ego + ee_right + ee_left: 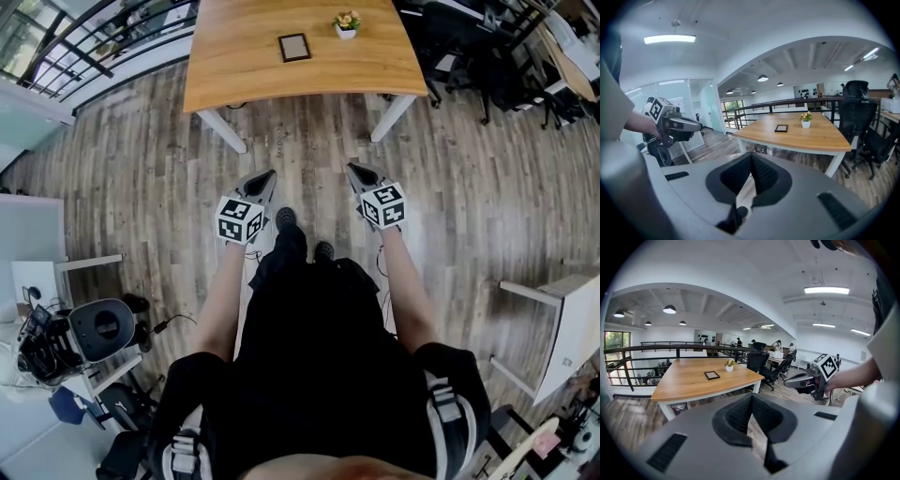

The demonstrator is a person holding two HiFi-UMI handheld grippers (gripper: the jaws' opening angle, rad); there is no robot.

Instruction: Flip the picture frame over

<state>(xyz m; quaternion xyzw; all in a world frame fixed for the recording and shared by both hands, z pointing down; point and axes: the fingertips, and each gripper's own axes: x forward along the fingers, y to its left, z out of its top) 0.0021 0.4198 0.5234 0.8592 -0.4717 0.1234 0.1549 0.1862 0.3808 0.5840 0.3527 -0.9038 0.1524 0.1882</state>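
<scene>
A small dark picture frame [294, 47] lies flat on the wooden table [234, 66], well ahead of me. It also shows as a dark rectangle [712, 375] in the left gripper view and as the same frame [781, 128] in the right gripper view. My left gripper [270, 174] and right gripper [352, 169] are held side by side over the floor, short of the table, both shut and empty. The right gripper [787, 382] appears in the left gripper view, and the left gripper [699, 125] in the right gripper view.
A small white pot of flowers [346, 25] stands on the table right of the frame. Black office chairs [469, 56] stand at the right. A railing [84, 47] runs at the upper left. White stands [562, 328] and equipment [84, 333] flank me.
</scene>
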